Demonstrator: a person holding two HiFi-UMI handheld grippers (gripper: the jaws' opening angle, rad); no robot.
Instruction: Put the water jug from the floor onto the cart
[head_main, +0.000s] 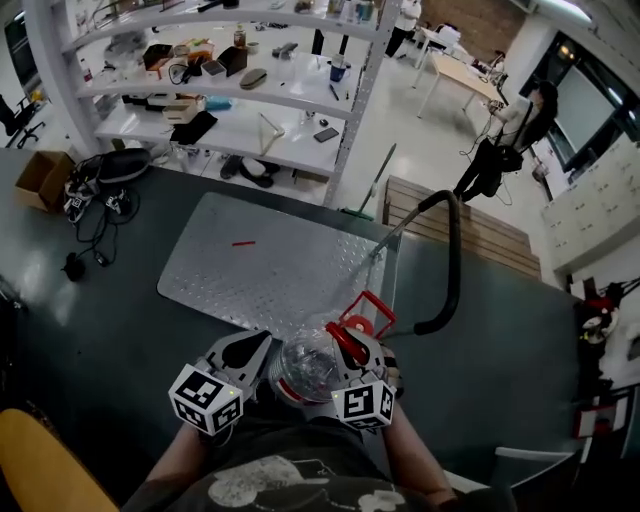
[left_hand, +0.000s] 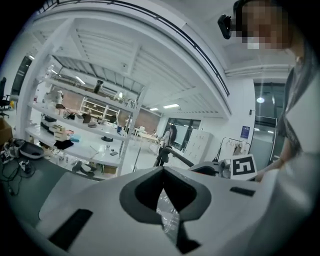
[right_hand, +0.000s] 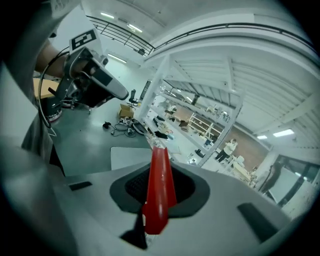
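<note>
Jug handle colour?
The clear plastic water jug has a red handle; clearest in the right gripper view.

The person's left forearm (head_main: 183, 458) and right forearm (head_main: 420, 462) are reaching forward side by side. The left tongs (head_main: 262, 350) are pinching the clear wall of the water jug (head_main: 305, 368). The right tongs (head_main: 350, 352) are clamping its red handle (head_main: 350, 336). Both are tilting slightly downward.
</note>
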